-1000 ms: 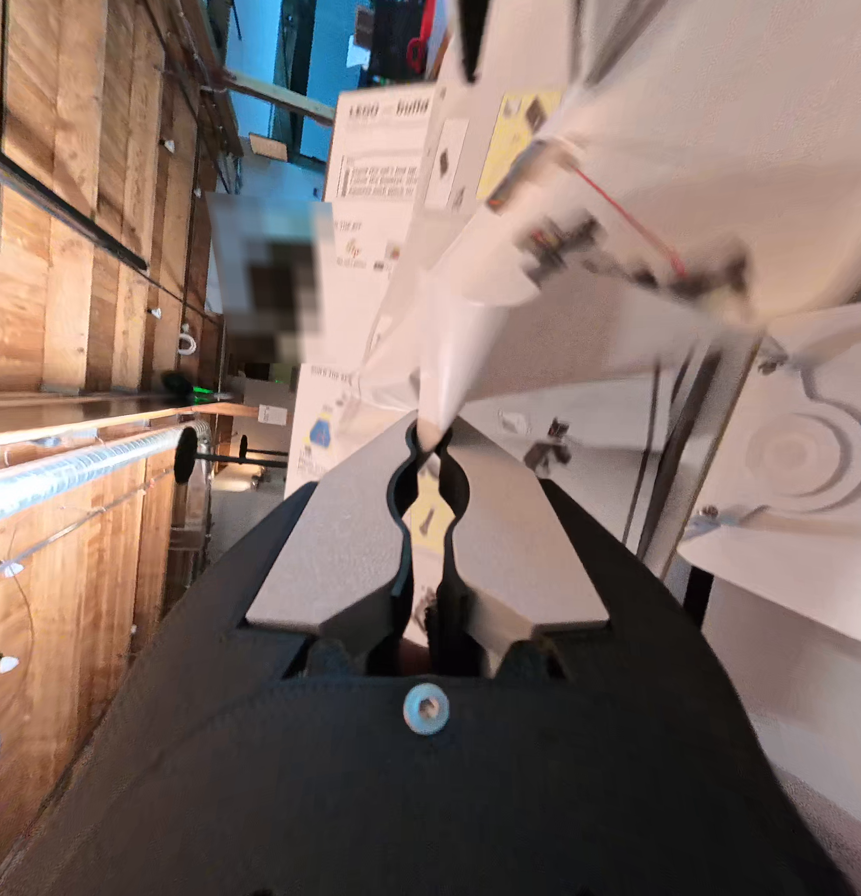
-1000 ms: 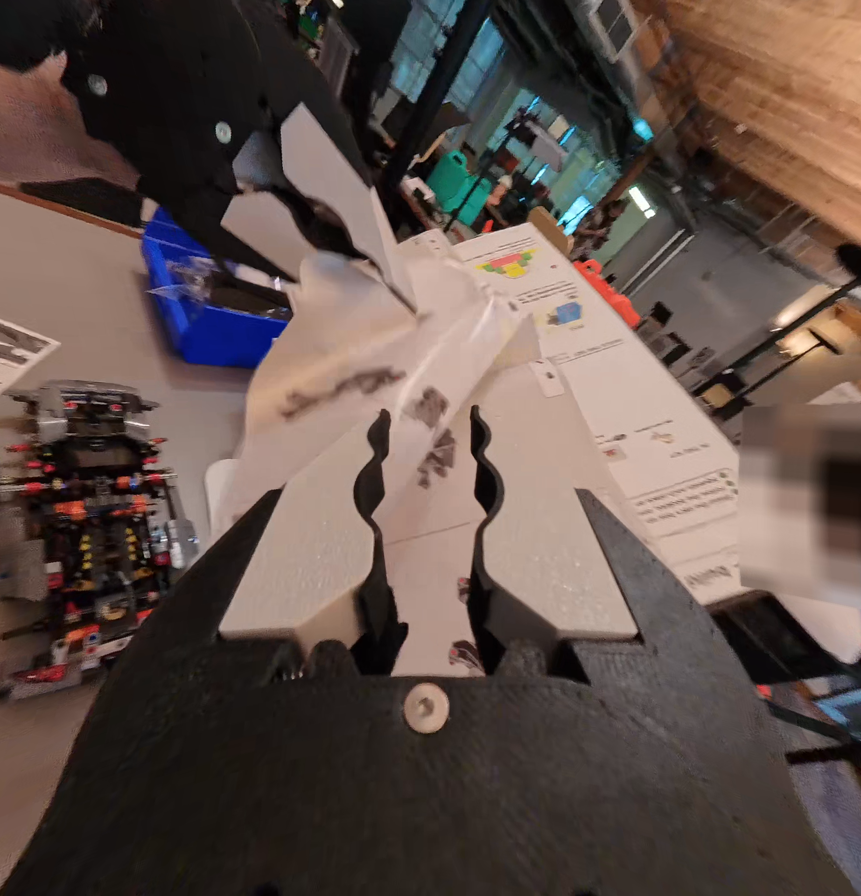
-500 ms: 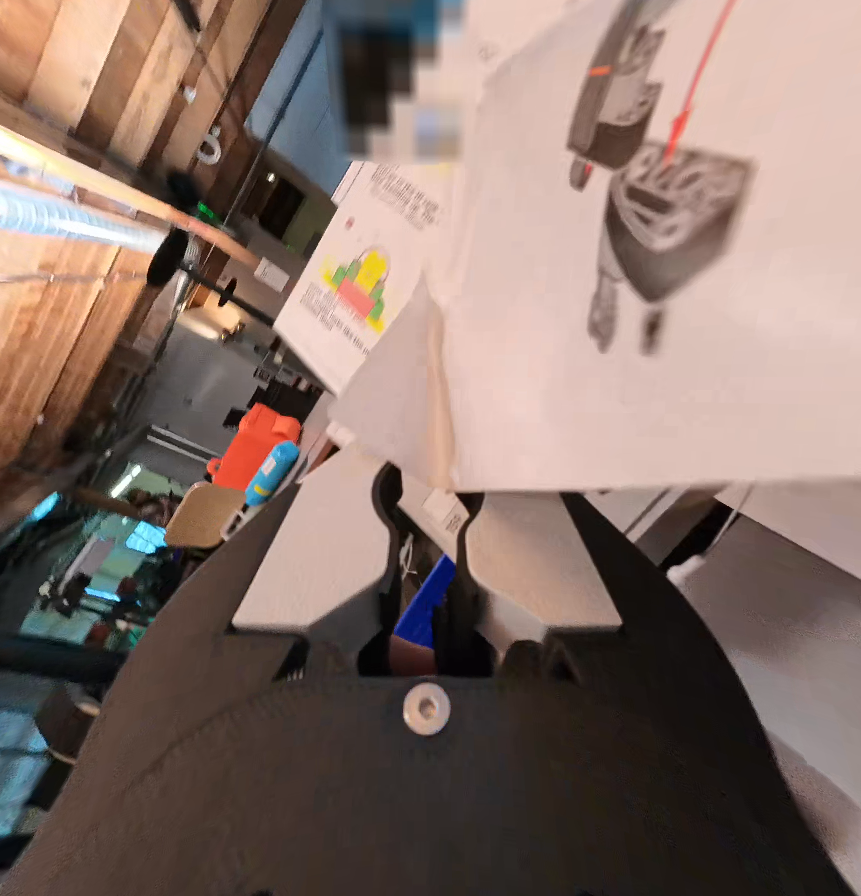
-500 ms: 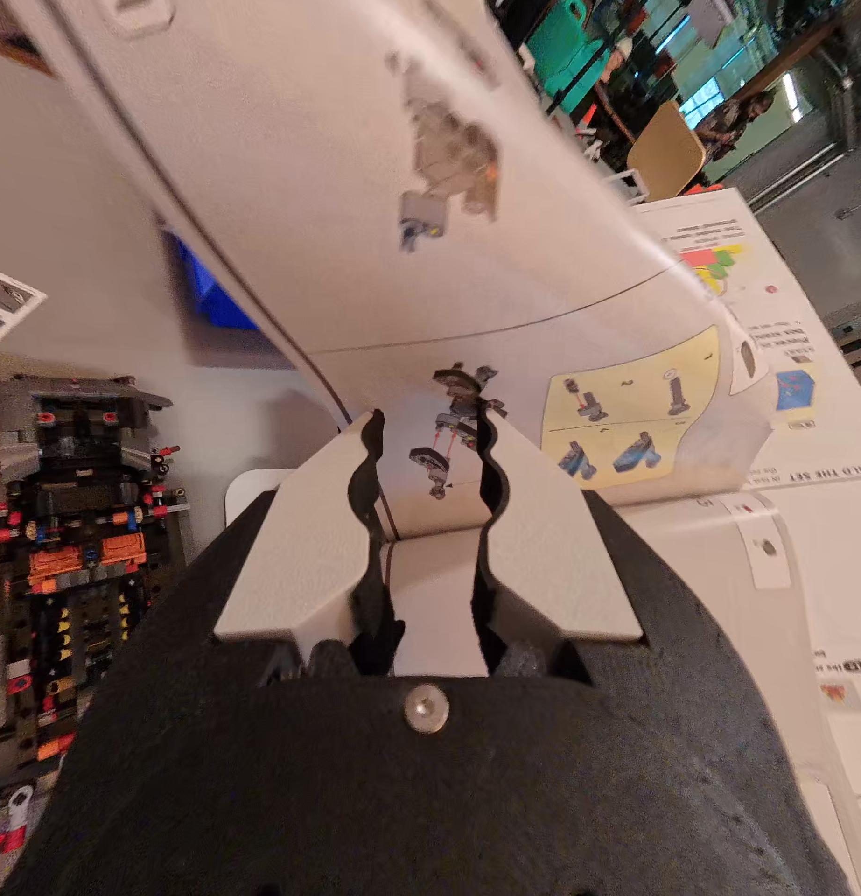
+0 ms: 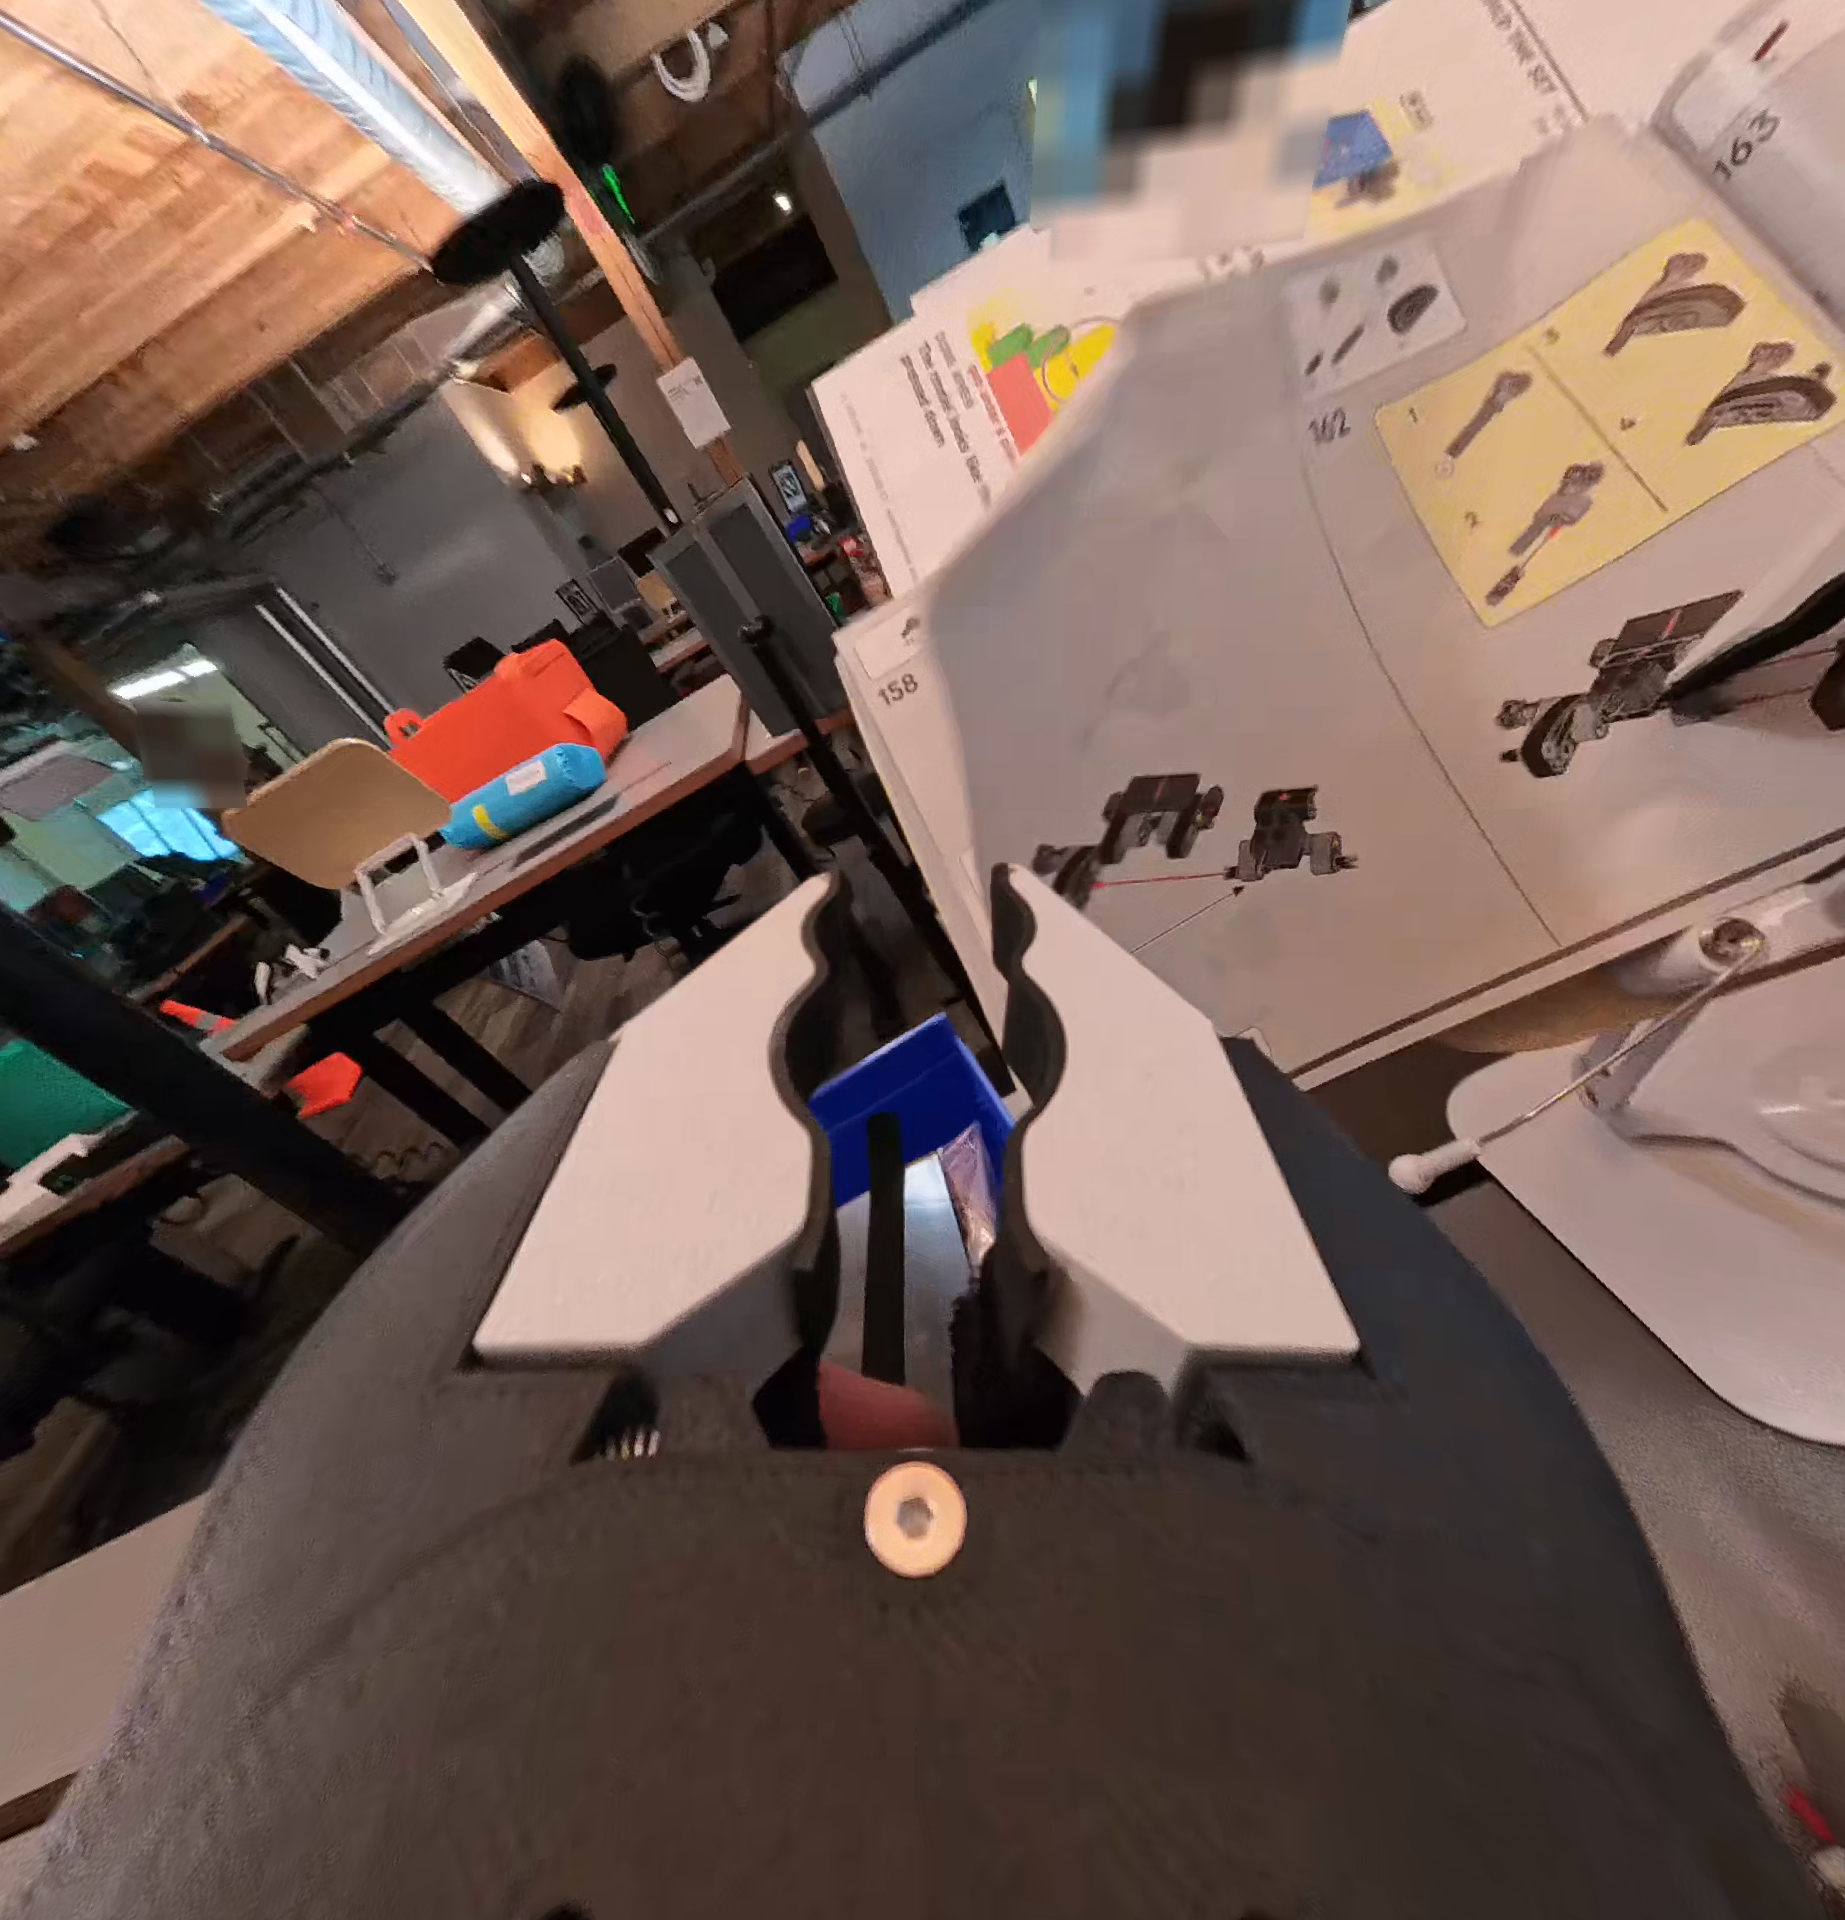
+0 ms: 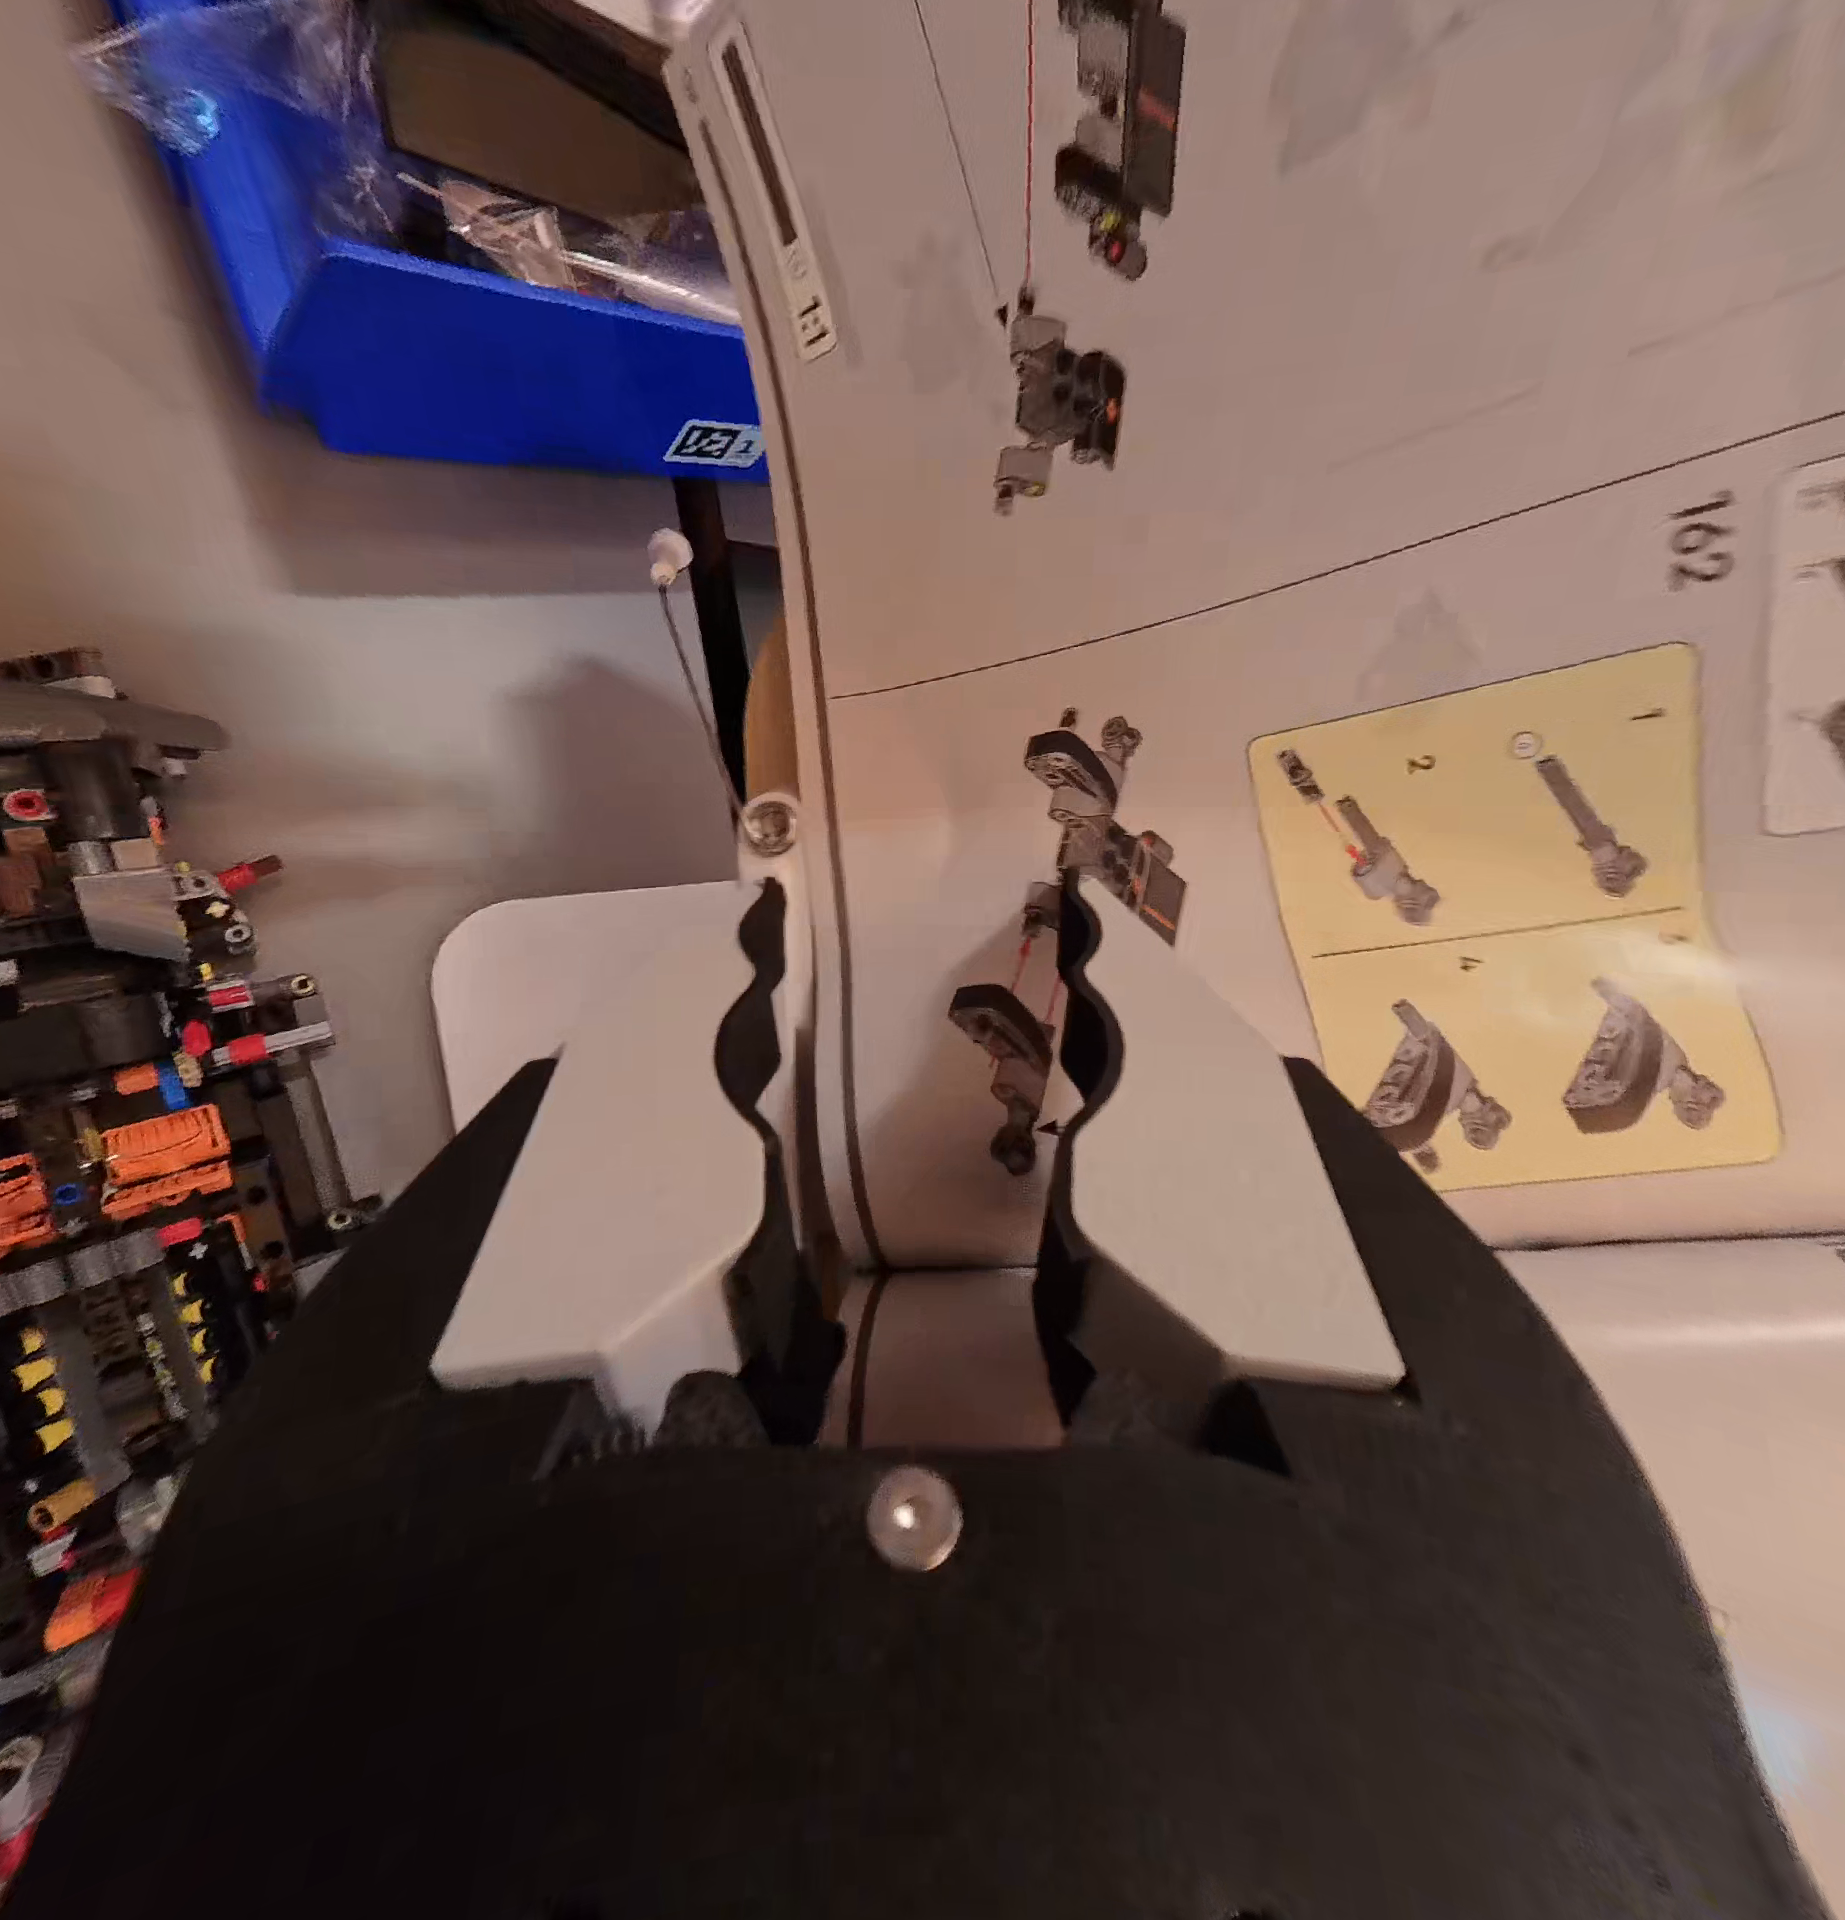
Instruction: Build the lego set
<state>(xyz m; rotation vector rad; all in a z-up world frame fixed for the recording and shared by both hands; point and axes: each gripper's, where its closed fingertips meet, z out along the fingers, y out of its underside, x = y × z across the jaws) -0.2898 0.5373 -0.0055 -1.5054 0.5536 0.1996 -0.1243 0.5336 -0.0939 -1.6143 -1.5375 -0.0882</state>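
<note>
The open instruction booklet [image 5: 1313, 644] stands on a white holder at the right of the left wrist view. My left gripper [image 5: 913, 894] is open and empty, just left of the booklet's edge. In the right wrist view the booklet [image 6: 1313, 623] fills the right side, with a yellow inset of small steps. My right gripper [image 6: 918, 894] is open, with the booklet's left edge and lower page between its fingers, not clamped. The partly built black, grey and orange lego model [image 6: 97, 1143] lies at the left on the table.
A blue bin [image 6: 482, 343] with clear bags sits behind the booklet; it also shows between my left fingers [image 5: 918, 1081]. The holder's white base [image 5: 1676, 1278] and a wire page clip [image 6: 700, 675] are close by. Other tables and an orange bag [image 5: 502, 717] stand beyond. The gap from one gripper's tips to the other's is roughly 20 centimetres.
My left gripper let go of the page corner it pinched and opened. The page swung over and now lies on the booklet. My right gripper opened wider and moved close to the lower page.
</note>
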